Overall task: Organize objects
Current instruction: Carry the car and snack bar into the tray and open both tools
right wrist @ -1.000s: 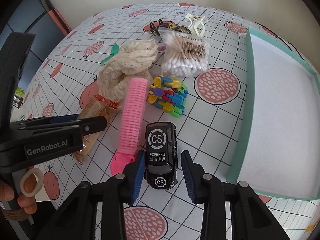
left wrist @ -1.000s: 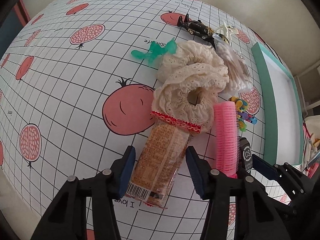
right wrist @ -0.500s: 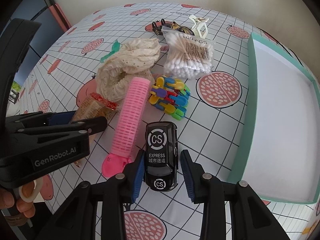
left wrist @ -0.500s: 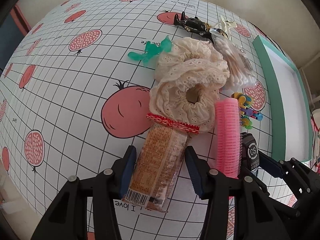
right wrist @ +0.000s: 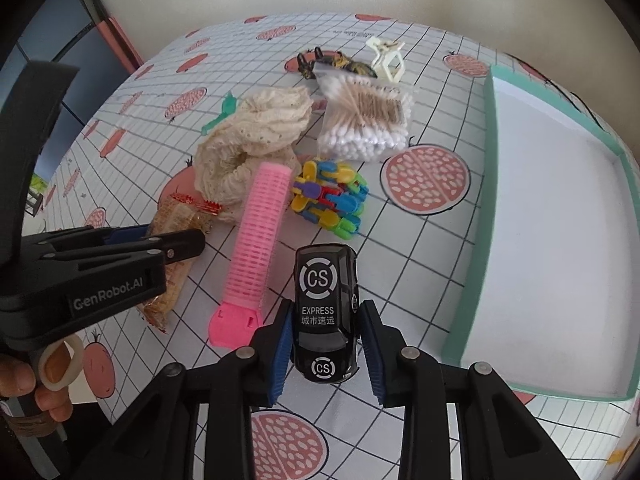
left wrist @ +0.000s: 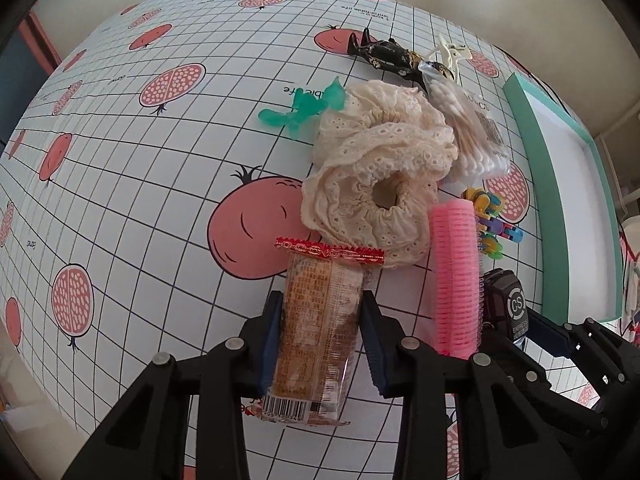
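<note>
— Pomegranate-printed cloth (left wrist: 160, 184) is spread over the desk. What is counted on it?

— One snack packet (left wrist: 316, 320), one toy car (right wrist: 325, 312), one pink roller (right wrist: 260, 236), two lace scrunchies (left wrist: 380, 168), one bag of cotton swabs (right wrist: 364, 120), one bunch of coloured clips (right wrist: 330, 198), three hair claws and one teal tray (right wrist: 490, 216) at the right.

— And the jaws?

— The left gripper (left wrist: 320, 340) is being closed on the snack packet, its pads pressed against the wrapper. The right gripper (right wrist: 325, 350) is being closed around the toy car, a slight gap still seen.
</note>
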Available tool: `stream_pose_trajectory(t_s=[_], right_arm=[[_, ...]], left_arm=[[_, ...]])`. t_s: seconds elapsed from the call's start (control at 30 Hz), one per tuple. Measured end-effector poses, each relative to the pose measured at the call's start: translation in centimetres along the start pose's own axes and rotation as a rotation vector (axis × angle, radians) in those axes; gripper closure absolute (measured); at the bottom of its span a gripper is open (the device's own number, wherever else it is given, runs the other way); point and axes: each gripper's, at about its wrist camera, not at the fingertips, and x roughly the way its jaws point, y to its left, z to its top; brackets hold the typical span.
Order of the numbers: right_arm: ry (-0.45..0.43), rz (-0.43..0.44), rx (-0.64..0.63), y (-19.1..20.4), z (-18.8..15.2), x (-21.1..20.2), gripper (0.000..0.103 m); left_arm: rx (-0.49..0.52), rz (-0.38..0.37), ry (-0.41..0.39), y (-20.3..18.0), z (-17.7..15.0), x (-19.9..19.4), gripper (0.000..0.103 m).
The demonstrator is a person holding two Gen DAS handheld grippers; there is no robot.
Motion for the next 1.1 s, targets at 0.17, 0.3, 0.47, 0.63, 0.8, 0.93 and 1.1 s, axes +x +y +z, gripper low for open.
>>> stream_pose_trajectory(t_s=[0.17,0.3,0.47,0.63,0.8,0.93,1.1], right_arm=[[-0.039,-0.003,0.015,-0.4,0.0,-1.6,0.068],[-0.077,-0.004,0.032,-0.1,1.2,-2.5,0.068],[-0.113,-0.013,0.068,-1.6,1.2,-4.3,0.068],[-0.154,-0.058,0.131,-4.4,1.2,-5.5,0.068],[-0.168,-0.121,0.222,-8.1,0.8,-6.1,0.068],[-0.186,-0.163,0.289,-11.0,0.4,-6.7,0.068],[-0.197,-0.21,0.366,-14.5,-0.5,-7.2,0.068]], left_arm=[[-0.014,0.007,-0.029,0.0,-0.7,-1.1,0.064],[-0.035,-0.017,-0.076,0.3,-1.1,-3.0,0.064],[-0.037,-0.01,-0.152,-0.3,-0.8,-5.1,0.064],[-0.043,-0.003,-0.22,-1.6,0.1,-6.2,0.064],[-0.026,-0.031,-0.262,-3.6,0.5,-7.2,0.064],[0.015,-0.077,-0.284,-6.4,1.2,-7.8,0.064],[0.109,-0.104,-0.29,-10.8,1.6,-7.8,0.064]])
